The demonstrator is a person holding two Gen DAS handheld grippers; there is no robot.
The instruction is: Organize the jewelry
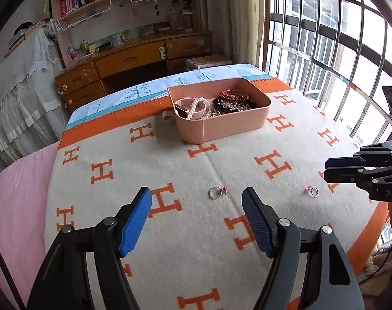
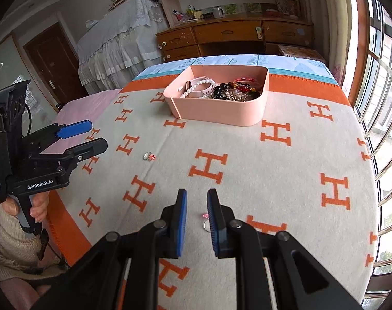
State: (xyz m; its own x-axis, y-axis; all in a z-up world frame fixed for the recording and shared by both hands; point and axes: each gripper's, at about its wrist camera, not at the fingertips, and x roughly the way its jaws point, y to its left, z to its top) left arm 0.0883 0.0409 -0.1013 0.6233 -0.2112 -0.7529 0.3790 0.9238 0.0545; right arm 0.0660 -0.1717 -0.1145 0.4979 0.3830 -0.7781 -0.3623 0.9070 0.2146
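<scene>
A pink tray (image 1: pixel 234 126) (image 2: pixel 221 112) at the far middle of the blanket holds a pink watch (image 1: pixel 193 109), a pearl bracelet (image 1: pixel 199 103), dark bead bracelets (image 1: pixel 229 106) and red bangles (image 1: pixel 234 94). A silver ring with a red stone (image 1: pixel 216 192) (image 2: pixel 149 156) lies just ahead of my open, empty left gripper (image 1: pixel 197 199) (image 2: pixel 92 134). A silver ring with a pink stone (image 1: pixel 312 190) (image 2: pixel 206 222) lies between the tips of my right gripper (image 2: pixel 197 199) (image 1: pixel 327 169), close to the right finger. The right jaws stand narrowly open, with nothing held.
The bed carries a cream blanket with orange H letters (image 1: pixel 170 232) over a pink sheet (image 1: pixel 17 193). A wooden desk (image 1: pixel 134 59) and bookshelves stand behind. A barred window (image 1: pixel 325 38) runs along the right.
</scene>
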